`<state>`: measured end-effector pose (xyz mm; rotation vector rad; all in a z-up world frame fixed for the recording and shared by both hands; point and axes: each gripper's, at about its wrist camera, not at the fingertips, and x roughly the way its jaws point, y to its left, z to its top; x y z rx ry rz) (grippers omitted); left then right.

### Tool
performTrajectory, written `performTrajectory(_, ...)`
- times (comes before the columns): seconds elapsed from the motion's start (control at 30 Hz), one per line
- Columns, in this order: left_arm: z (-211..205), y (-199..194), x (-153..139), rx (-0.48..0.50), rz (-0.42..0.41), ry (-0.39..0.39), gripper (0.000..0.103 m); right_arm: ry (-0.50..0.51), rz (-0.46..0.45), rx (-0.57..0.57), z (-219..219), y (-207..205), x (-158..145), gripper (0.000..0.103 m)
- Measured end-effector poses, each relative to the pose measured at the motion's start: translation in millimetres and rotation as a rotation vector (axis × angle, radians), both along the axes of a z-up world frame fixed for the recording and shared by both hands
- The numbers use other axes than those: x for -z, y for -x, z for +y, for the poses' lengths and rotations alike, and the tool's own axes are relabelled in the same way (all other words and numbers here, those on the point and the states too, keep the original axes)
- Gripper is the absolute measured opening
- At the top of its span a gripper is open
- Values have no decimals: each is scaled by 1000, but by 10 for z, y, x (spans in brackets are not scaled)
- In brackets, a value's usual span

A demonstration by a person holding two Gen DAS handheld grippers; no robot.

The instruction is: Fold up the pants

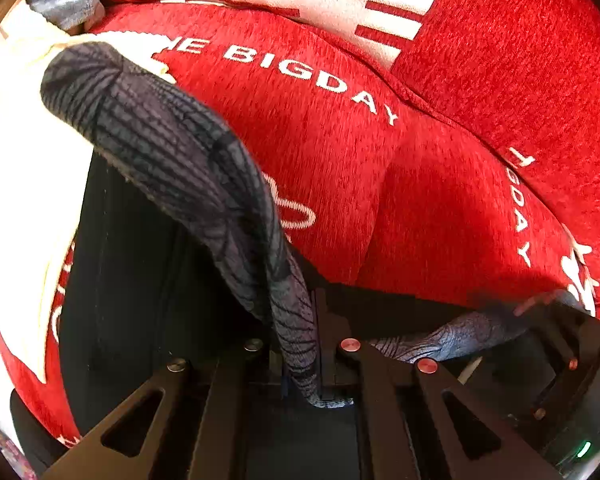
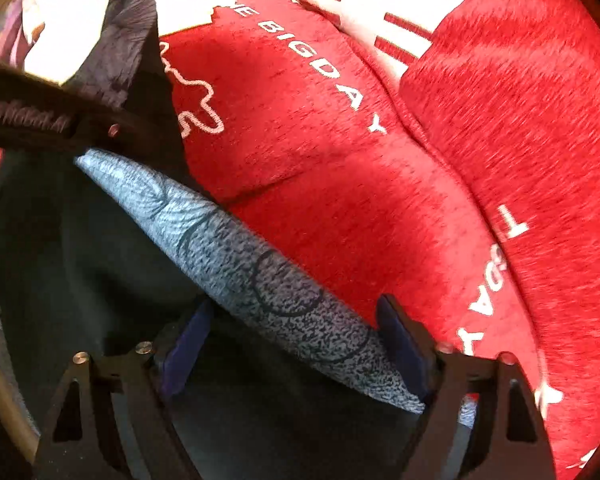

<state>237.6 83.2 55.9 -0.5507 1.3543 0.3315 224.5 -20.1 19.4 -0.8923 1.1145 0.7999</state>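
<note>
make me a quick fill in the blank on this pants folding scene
1. The plush cover beneath the pants is ___ in colour.
2. Its white lettering reads BIG___.
3. The left hand-held gripper is ___ on the grey band of the pants.
4. The right hand-held gripper has ___ pads.
Missing words: red; DAY; shut; blue.

1. "big day" in white capitals, with a cut-off "e" before it, runs in an arc across the red blanket (image 1: 340, 152).
2. the same white lettering repeats near the blanket's right edge, partly cut off.
</note>
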Motion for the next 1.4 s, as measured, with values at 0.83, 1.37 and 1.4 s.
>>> performTrajectory(0.83,-22,1850,-176,142,-142,139,10,-85,-404,279,-455,2326,-383,15)
performTrajectory(1.37,365,2514,-43,75,-96,16,55,-5,-366,256,-521,2663,-75,31)
performTrajectory(1.4,392,2540,-109,71,-104,-21,55,-22,-340,266,-542,2667,-101,42)
